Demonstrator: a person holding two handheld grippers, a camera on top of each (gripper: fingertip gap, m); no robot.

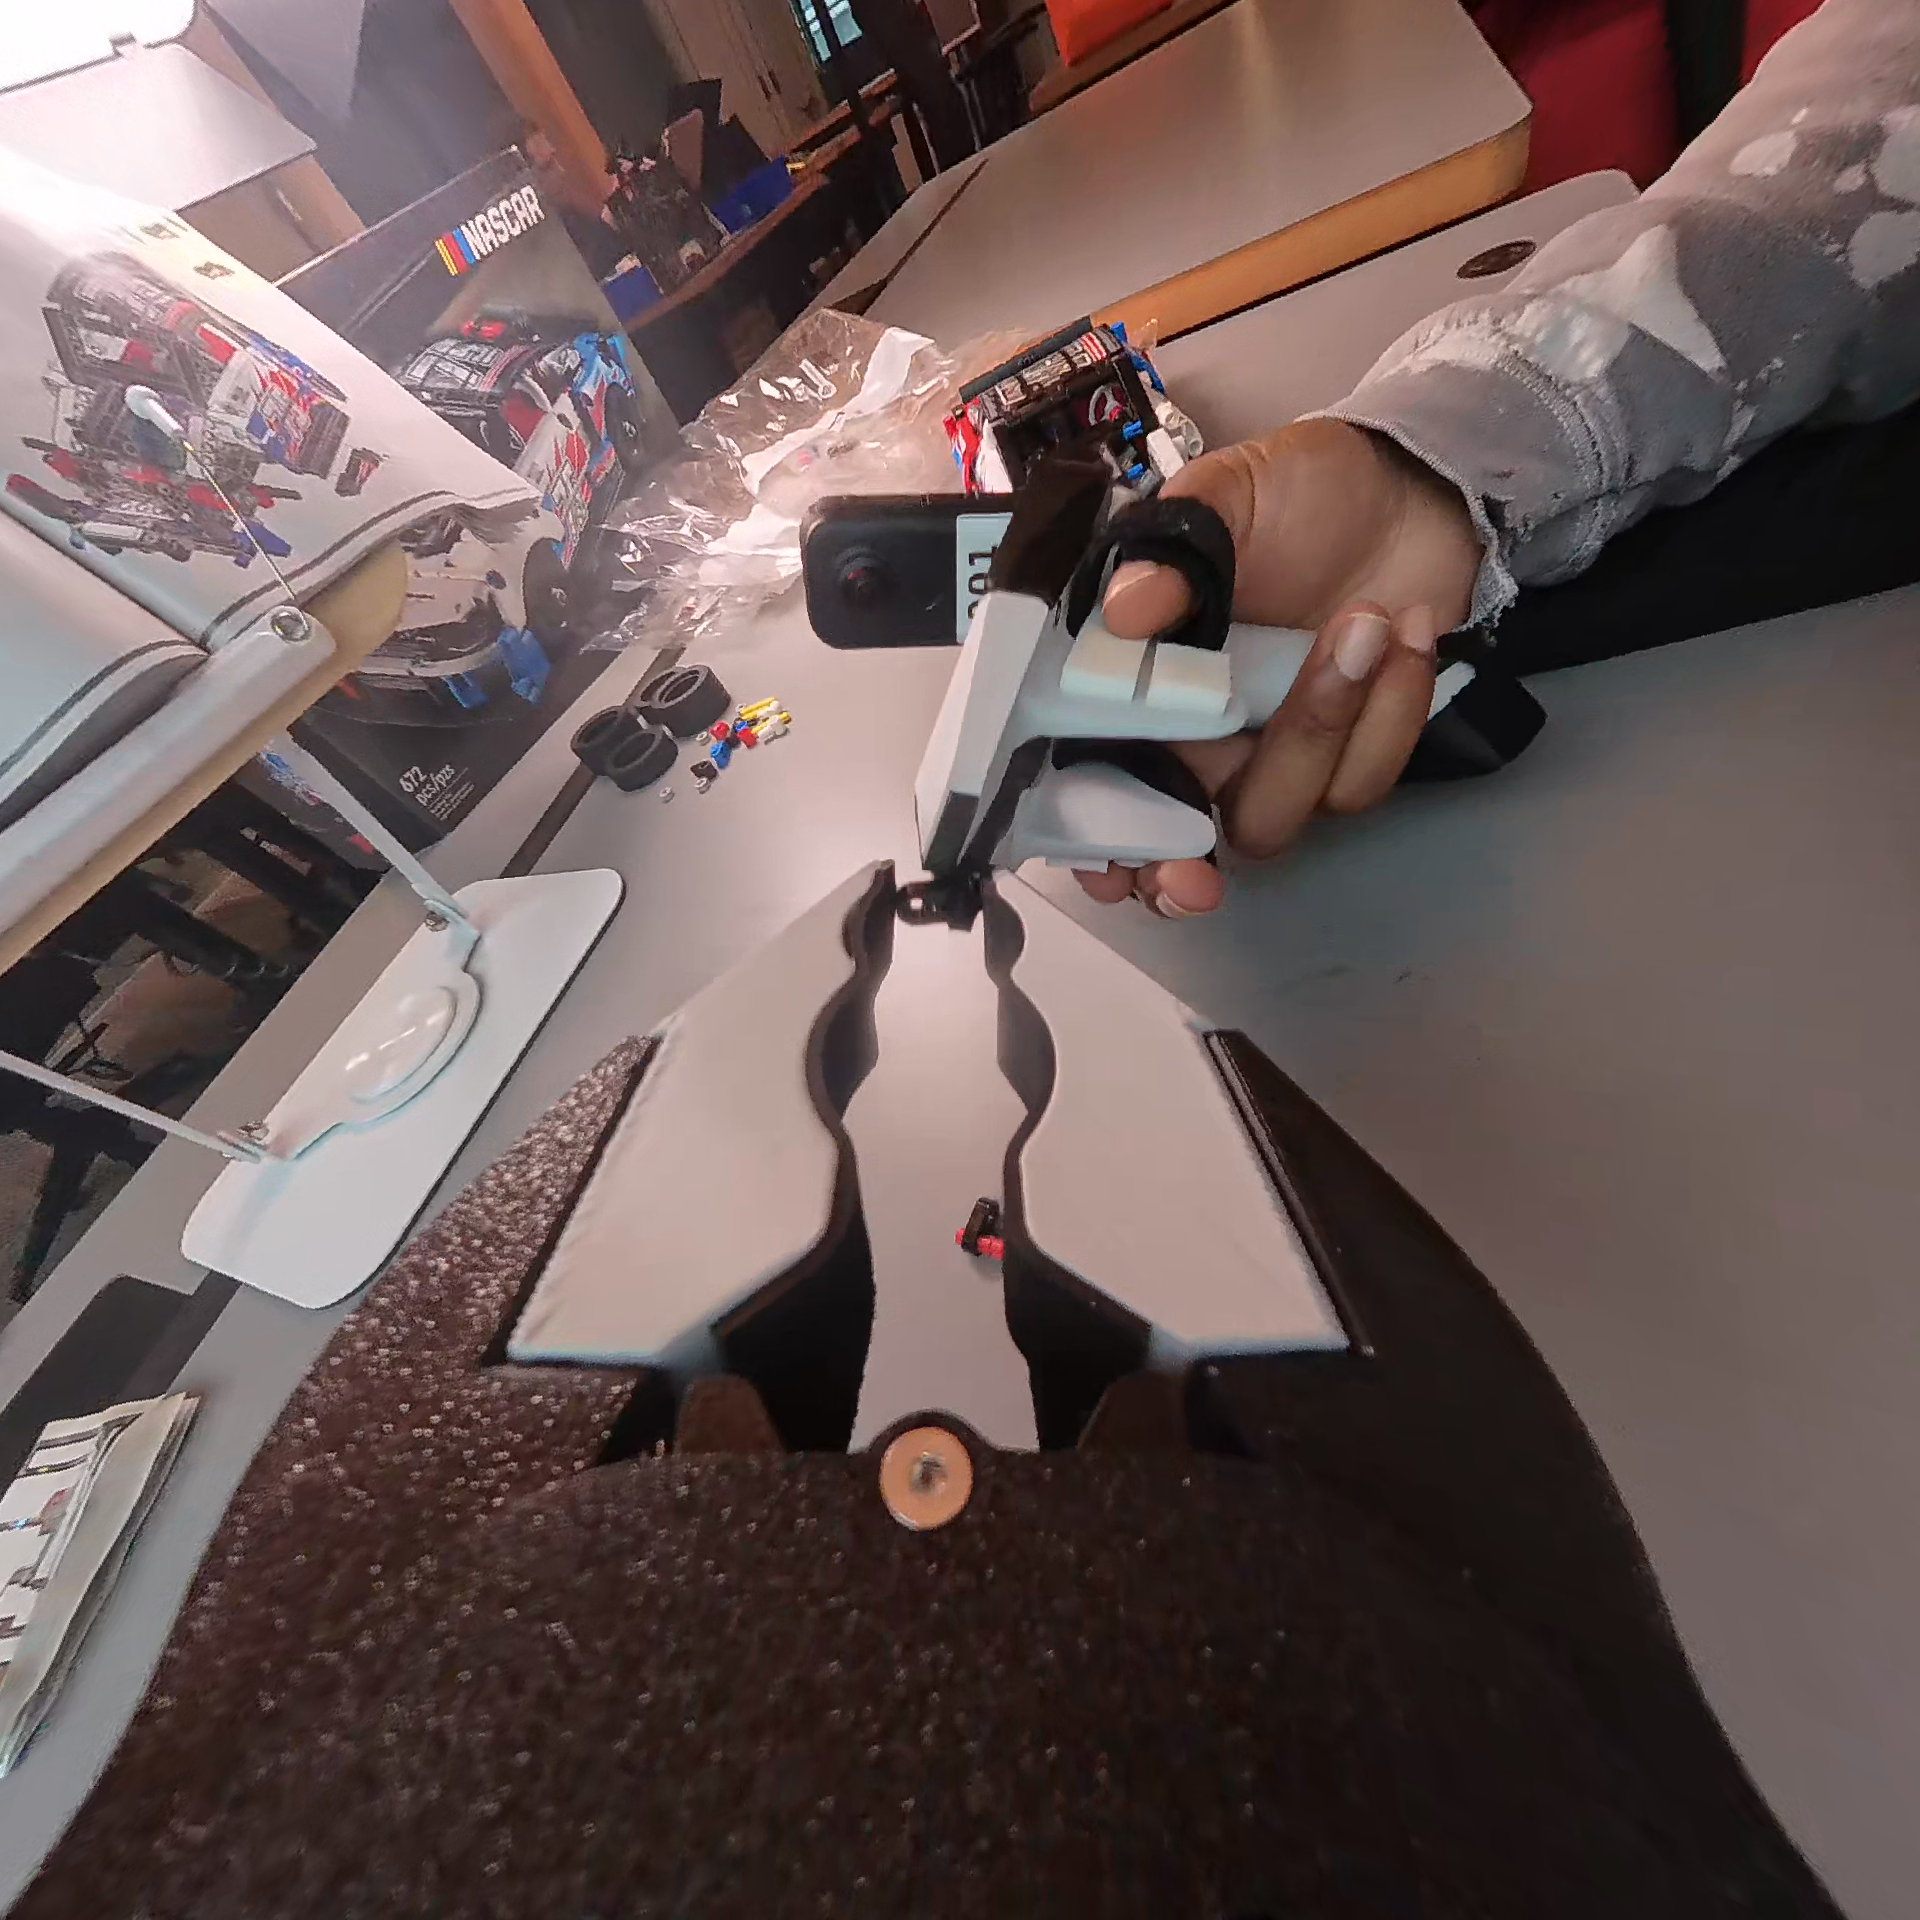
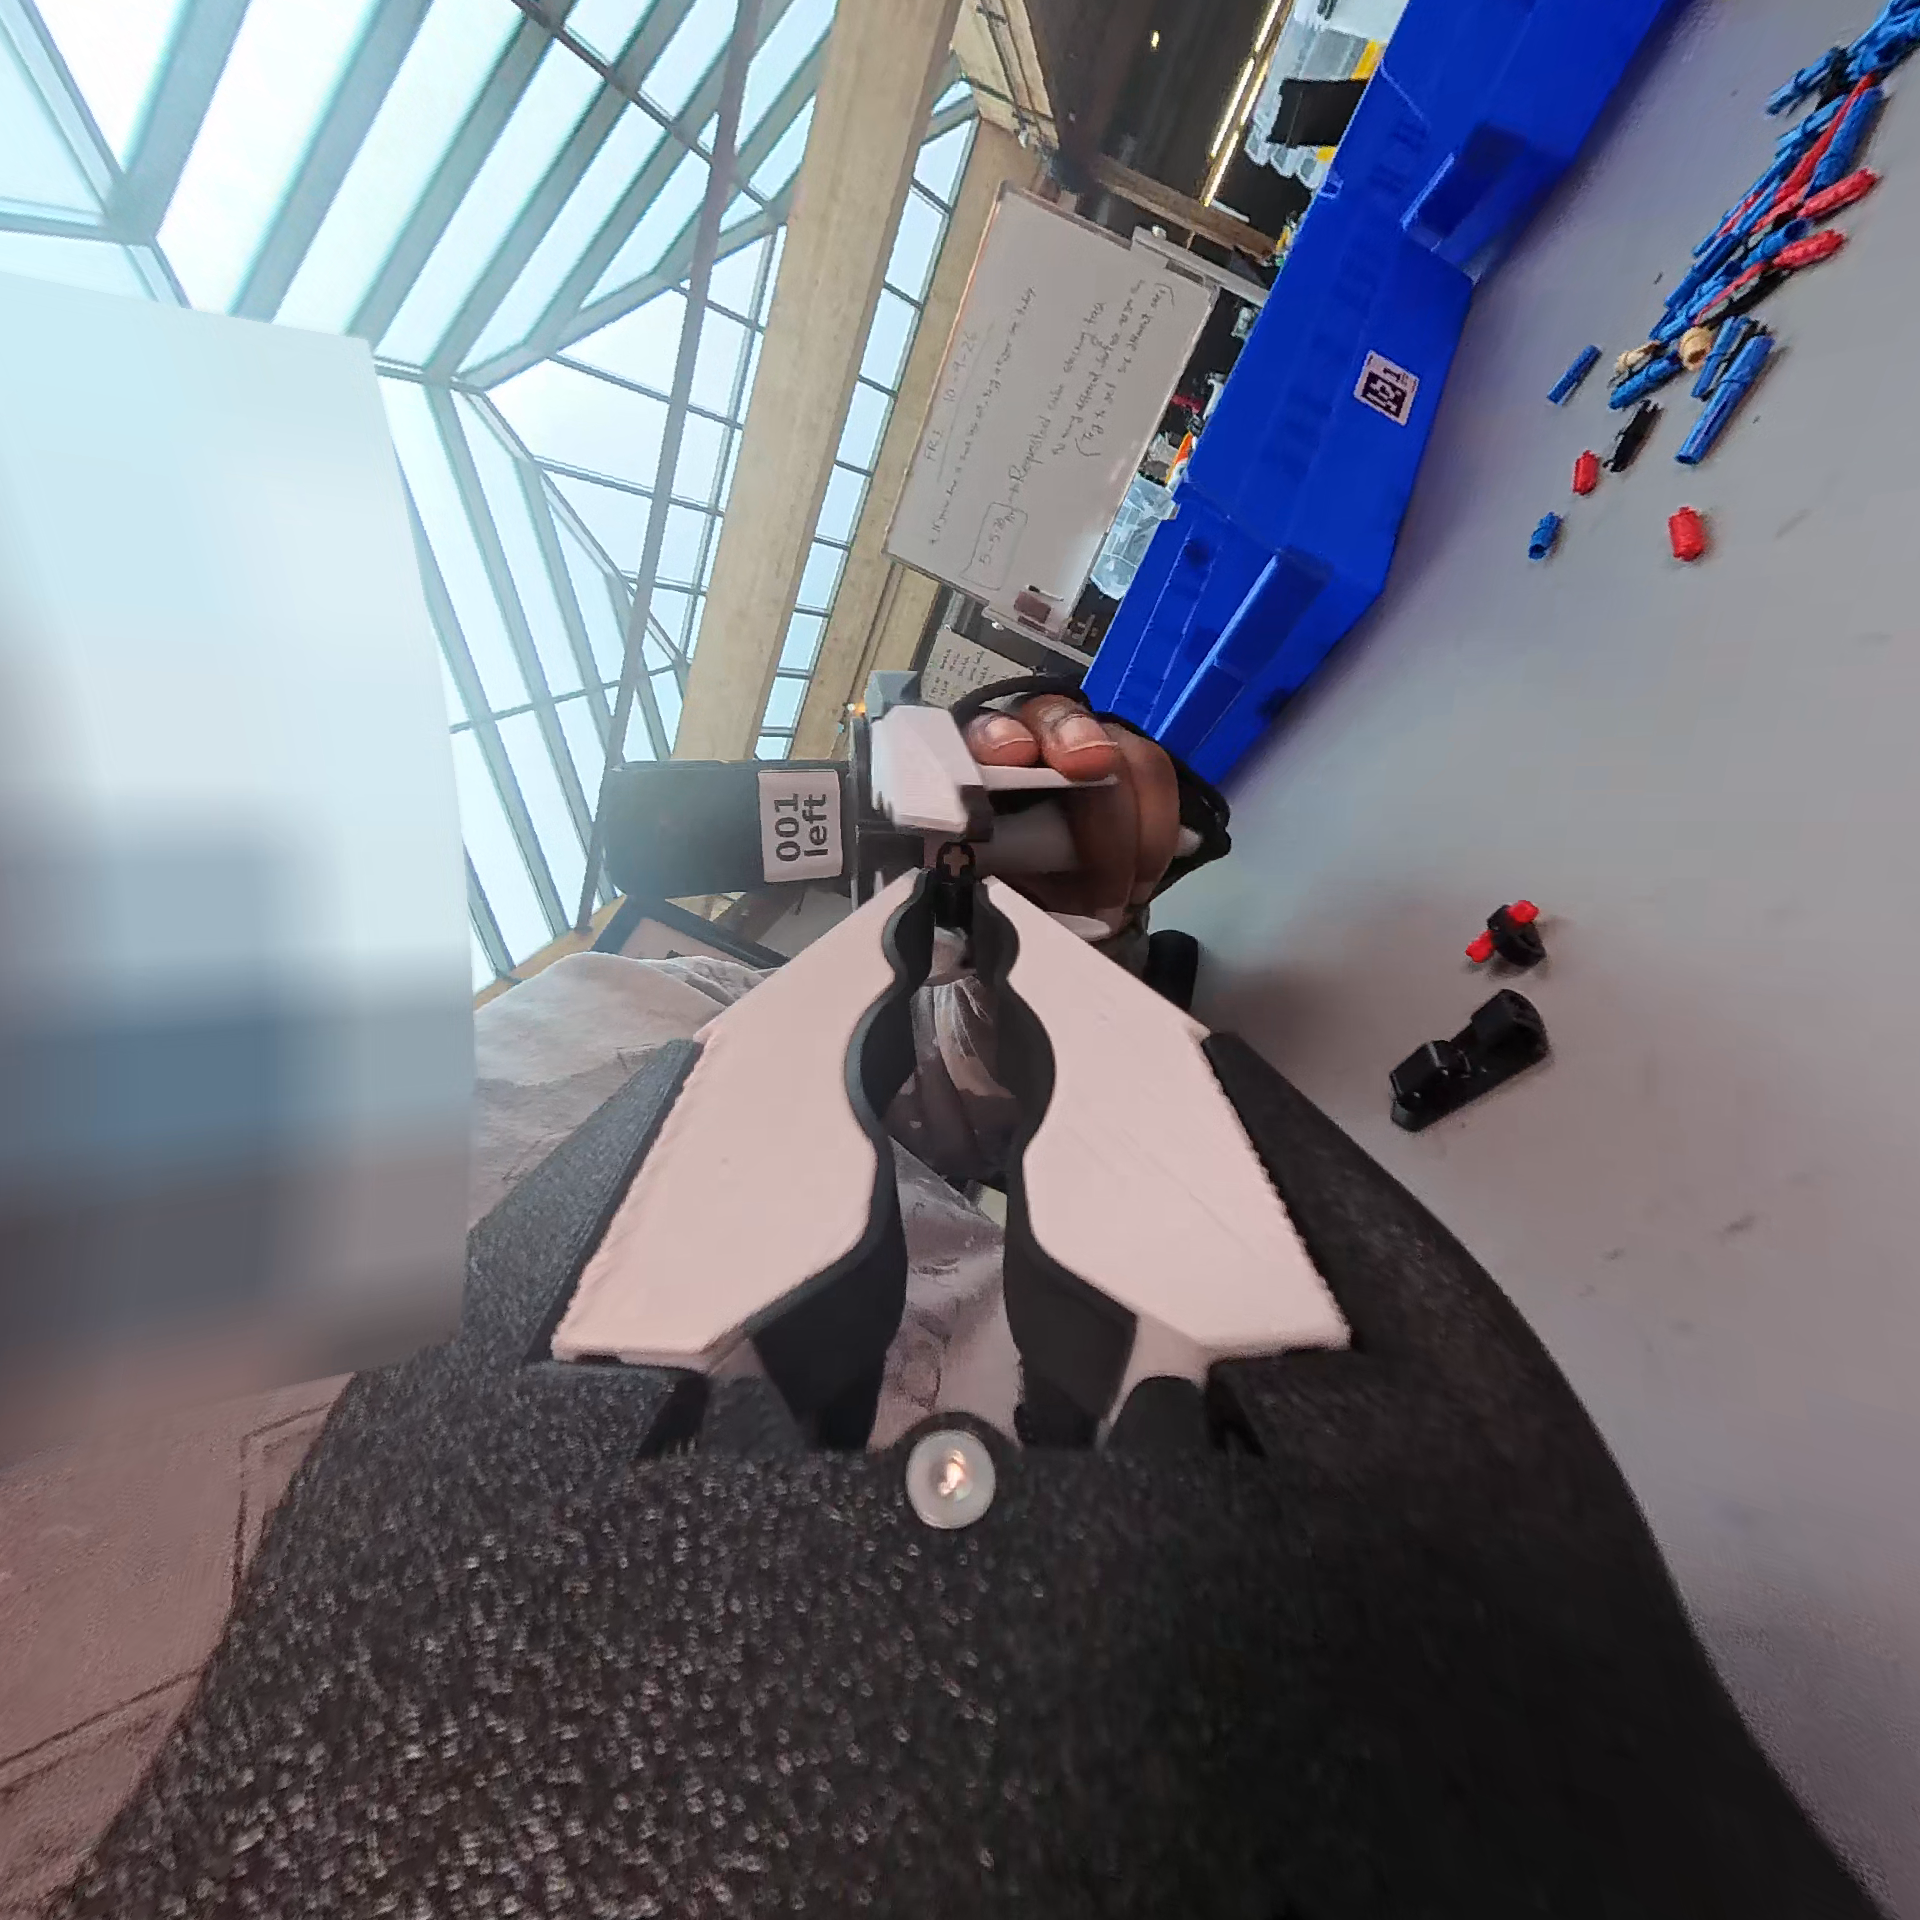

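Note:
In the left wrist view my left gripper [image 1: 940, 902] is shut on a small black connector piece [image 1: 933, 906] held above the grey table [image 1: 1558, 1039]. The right gripper [image 1: 961, 868], held by a hand [image 1: 1299, 623], meets it tip to tip at the same piece. In the right wrist view my right gripper [image 2: 951, 888] is shut on a small black piece with a cross-shaped hole [image 2: 954, 862]. The left gripper [image 2: 925, 790] faces it, touching the piece. I cannot tell whether it is one piece or two joined.
A small red-and-black part [image 1: 982, 1226] lies under the left fingers. Tyres [image 1: 644, 727], loose small parts [image 1: 743, 727], a kit box [image 1: 499, 416], a booklet on a stand [image 1: 156, 416], a plastic bag [image 1: 790, 457] and a part-built car [image 1: 1070, 405] lie beyond. A blue bin [image 2: 1299, 436], scattered pins [image 2: 1745, 281] and black pieces [image 2: 1470, 1060] are at the right. My two grippers' fingertips are within a few centimetres of each other.

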